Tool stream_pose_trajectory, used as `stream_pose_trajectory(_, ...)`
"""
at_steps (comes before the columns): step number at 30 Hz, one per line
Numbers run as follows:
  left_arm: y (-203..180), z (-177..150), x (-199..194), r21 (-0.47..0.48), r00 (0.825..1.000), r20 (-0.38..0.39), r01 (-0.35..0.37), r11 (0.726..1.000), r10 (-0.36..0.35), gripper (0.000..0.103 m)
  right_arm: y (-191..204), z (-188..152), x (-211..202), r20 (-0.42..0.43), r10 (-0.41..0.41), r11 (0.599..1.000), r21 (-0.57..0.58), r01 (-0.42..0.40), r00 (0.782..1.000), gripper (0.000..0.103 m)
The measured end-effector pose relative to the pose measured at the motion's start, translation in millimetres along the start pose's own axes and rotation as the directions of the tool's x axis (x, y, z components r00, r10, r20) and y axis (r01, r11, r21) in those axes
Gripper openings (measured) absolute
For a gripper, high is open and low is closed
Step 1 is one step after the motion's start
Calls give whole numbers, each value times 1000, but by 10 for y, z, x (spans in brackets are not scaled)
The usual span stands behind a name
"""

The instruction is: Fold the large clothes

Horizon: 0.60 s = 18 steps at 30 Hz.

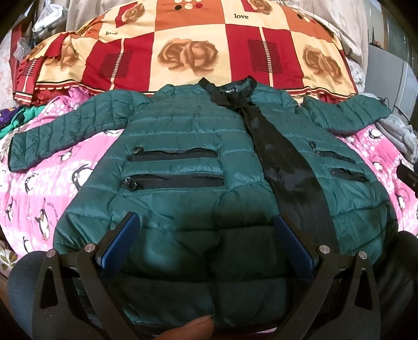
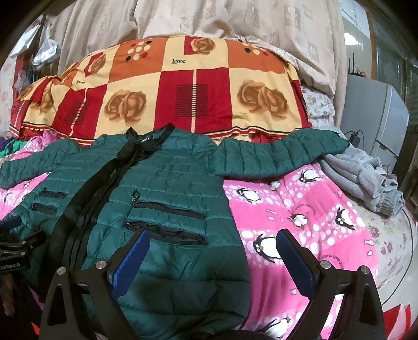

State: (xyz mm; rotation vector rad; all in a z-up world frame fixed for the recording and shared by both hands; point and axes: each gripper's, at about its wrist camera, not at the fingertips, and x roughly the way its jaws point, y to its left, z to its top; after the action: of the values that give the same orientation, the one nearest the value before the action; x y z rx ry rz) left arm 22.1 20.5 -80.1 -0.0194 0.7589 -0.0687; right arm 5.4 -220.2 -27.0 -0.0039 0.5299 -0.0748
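Observation:
A dark green quilted jacket [image 1: 183, 146] lies spread face up on a pink penguin blanket [image 1: 39, 188], both sleeves stretched out sideways and a black zipper band [image 1: 282, 162] running down its front. My left gripper [image 1: 207, 225] hovers open over the jacket's lower hem, blue pads wide apart, nothing between them. In the right wrist view the same jacket [image 2: 167, 183] fills the left half, its right sleeve [image 2: 282, 154] reaching right. My right gripper [image 2: 213, 242] stands open above the jacket's lower right edge, over the blanket [image 2: 313, 209].
A red, orange and cream rose-patterned quilt [image 2: 183, 86] is heaped behind the jacket's collar. A grey garment [image 2: 365, 177] lies at the right edge of the bed. A grey appliance [image 2: 376, 117] stands beyond it. Pale curtains [image 2: 235, 21] hang behind. A fingertip [image 1: 190, 327] shows at the bottom.

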Motion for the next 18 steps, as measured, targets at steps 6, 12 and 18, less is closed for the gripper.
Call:
stream_pose_trajectory(6, -24, 12, 0, 1, 1000, -1, -3, 1000, 3, 103, 1, -10, 7, -14, -22, 999, -39, 21, 1000, 96)
stream_pose_trajectory(12, -28, 26, -3, -1, 1000, 0, -8, 1000, 8, 103, 10, -4, 7, -16, -27, 999, -47, 26, 1000, 96)
stream_pose_trajectory(18, -28, 28, -1, -2, 1000, 0, -7, 1000, 7, 103, 0, -9, 9, -20, -27, 999, -48, 27, 999, 96)
